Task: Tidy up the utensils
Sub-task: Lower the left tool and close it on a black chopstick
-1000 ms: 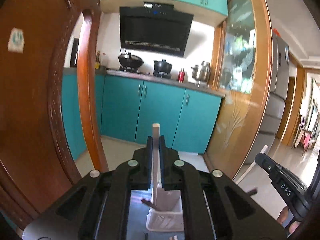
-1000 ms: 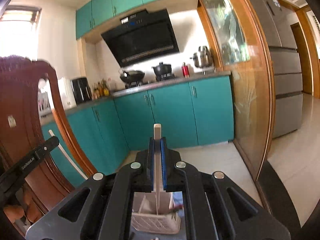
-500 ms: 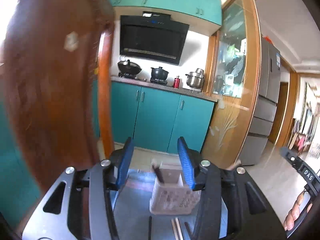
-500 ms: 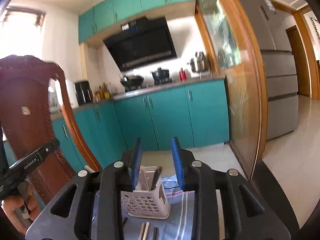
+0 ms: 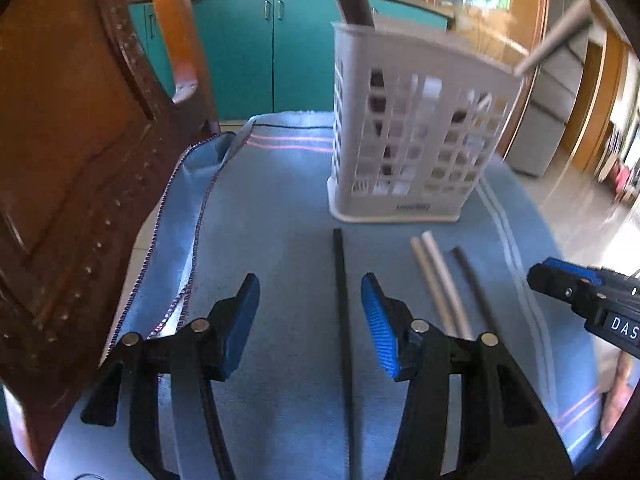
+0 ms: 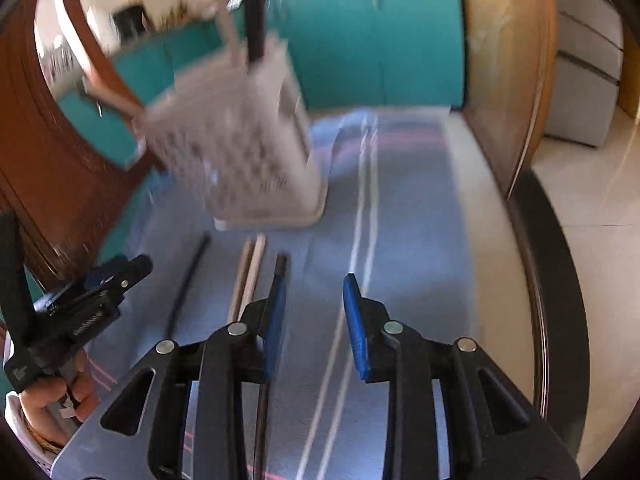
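Hovering over the blue cloth (image 5: 280,208) on the bench, the left tongs (image 5: 310,304) are opening, unclenched, straddling a black chopstick (image 5: 340,280) without pressing it. The right tongs (image 6: 314,304) are standing released, gripping nothing; another black chopstick (image 6: 280,268) is lying just beside their left pad. Two pale chopsticks (image 5: 438,276) are lying between the black ones. The white utensil basket (image 5: 416,136) is standing behind them, holding upright chopsticks.

On the cloth lie 2 black chopsticks (image 5: 341,300) and 2 pale chopsticks (image 5: 440,284); 1 basket (image 5: 412,128) stands.
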A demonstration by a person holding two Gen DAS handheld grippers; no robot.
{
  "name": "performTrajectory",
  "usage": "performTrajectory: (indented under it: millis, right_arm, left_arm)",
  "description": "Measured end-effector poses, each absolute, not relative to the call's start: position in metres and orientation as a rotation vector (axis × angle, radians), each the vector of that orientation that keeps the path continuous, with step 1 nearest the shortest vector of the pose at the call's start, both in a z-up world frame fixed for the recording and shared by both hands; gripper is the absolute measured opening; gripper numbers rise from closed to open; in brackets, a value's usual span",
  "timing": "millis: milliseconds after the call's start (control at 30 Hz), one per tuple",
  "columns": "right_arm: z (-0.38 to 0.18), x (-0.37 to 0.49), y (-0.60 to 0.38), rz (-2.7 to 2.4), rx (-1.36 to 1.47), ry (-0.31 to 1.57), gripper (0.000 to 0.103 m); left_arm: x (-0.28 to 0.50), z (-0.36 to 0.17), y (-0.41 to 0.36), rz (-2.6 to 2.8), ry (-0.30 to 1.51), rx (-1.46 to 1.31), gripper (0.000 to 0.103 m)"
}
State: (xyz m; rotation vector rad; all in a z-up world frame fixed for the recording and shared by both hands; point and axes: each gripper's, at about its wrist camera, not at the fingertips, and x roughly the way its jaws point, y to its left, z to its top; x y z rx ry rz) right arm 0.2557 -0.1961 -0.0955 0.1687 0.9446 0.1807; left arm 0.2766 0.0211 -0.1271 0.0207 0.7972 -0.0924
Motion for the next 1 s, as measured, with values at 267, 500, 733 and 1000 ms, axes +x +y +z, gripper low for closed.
performTrajectory:
  millis: [267,500,733,1000]
  right_arm:
    - [-0.119,0.274,-0.167,0.177,0.067,1.011,0.03]
    - [-0.124,0.293,-0.151,0.179,0.018,1.019,0.03]
    - [-0.136,0.295,-0.137,0.163,-0.054,0.975,0.03]
    - [-0.141,0.281,-0.144,0.166,-0.003,0.95,0.009]
  left_arm:
    - [0.296,-0.138,0.011,-0.118,0.843,0.023,0.053]
    - [0.312,-0.142,0.002,-0.117,0.857,0.04,0.054]
    - [0.329,-0.156,-0.003,-0.098,0.911,0.027,0.057]
    - [0.32,-0.153,0.0,-0.081,0.941,0.013,0.007]
